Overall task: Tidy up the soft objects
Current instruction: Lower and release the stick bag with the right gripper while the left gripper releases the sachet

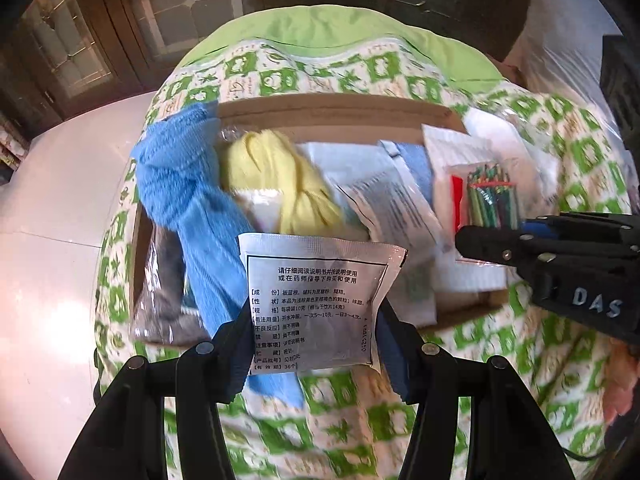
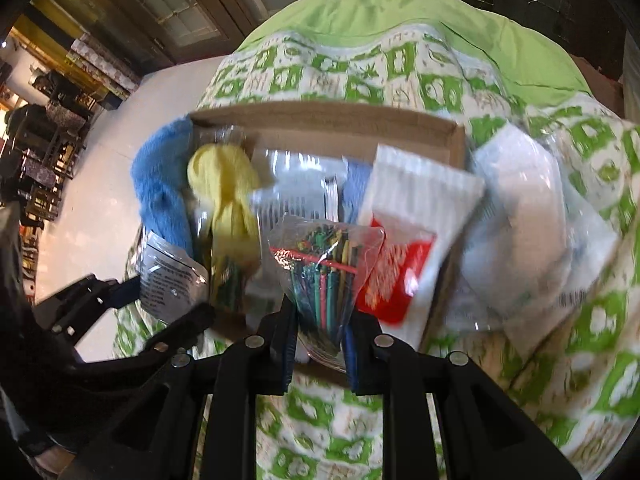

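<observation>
Upright silver sachet (image 1: 316, 300) clamped between left gripper (image 1: 316, 344) fingers.

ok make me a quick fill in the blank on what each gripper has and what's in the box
1. The left gripper is shut on a silver ____ printed with black text.
2. The right gripper is shut on a clear bag of ____ sticks.
3. Both hang above a ____ box resting on the green-and-white bedding.
4. In the box, the yellow cloth lies beside a ____ towel.

Missing words: sachet; coloured; cardboard; blue
</observation>
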`<state>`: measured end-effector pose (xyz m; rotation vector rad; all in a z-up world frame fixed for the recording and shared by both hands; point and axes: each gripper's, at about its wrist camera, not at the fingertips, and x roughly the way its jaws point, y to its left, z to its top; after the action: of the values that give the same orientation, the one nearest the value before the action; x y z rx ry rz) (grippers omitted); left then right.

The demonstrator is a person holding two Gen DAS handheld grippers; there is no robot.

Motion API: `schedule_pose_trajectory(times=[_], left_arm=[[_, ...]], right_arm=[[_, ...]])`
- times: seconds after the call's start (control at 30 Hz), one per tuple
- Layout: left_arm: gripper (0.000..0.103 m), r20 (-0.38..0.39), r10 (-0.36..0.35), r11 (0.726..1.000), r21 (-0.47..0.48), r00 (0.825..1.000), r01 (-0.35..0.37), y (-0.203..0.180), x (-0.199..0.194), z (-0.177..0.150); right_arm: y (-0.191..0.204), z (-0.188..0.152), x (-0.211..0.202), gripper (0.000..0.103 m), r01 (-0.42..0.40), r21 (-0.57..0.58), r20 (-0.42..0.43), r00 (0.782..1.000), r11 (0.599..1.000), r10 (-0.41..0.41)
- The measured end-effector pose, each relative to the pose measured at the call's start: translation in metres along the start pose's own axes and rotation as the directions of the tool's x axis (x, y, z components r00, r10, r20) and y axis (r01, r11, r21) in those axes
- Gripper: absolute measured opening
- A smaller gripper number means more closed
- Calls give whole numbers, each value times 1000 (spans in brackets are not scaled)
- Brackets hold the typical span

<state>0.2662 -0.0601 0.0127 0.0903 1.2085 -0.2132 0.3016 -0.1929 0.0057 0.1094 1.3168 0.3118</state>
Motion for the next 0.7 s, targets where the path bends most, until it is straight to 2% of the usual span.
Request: schedule_pose_trajectory(times=[0.33, 0.5, 0.6, 0.7], left_arm=[[59, 6, 9, 1000, -25, 1000, -8, 14, 26, 20], [62, 13, -1, 1000, -17, 1000, 1, 15, 30, 26], [65, 23, -19, 999, -26, 1000, 19, 17, 29, 28], [74, 29, -22, 999, -29, 999, 23, 16, 28, 27]], right_arm=[[-6, 47, 24, 19, -36, 58, 17, 999, 998, 35], [-11, 70, 42, 21, -82, 100, 1, 997, 992, 82], [-11, 74, 44, 27, -95, 109, 17, 995, 989, 94], [-9, 73, 40, 48, -91, 100, 40, 995, 991, 87]])
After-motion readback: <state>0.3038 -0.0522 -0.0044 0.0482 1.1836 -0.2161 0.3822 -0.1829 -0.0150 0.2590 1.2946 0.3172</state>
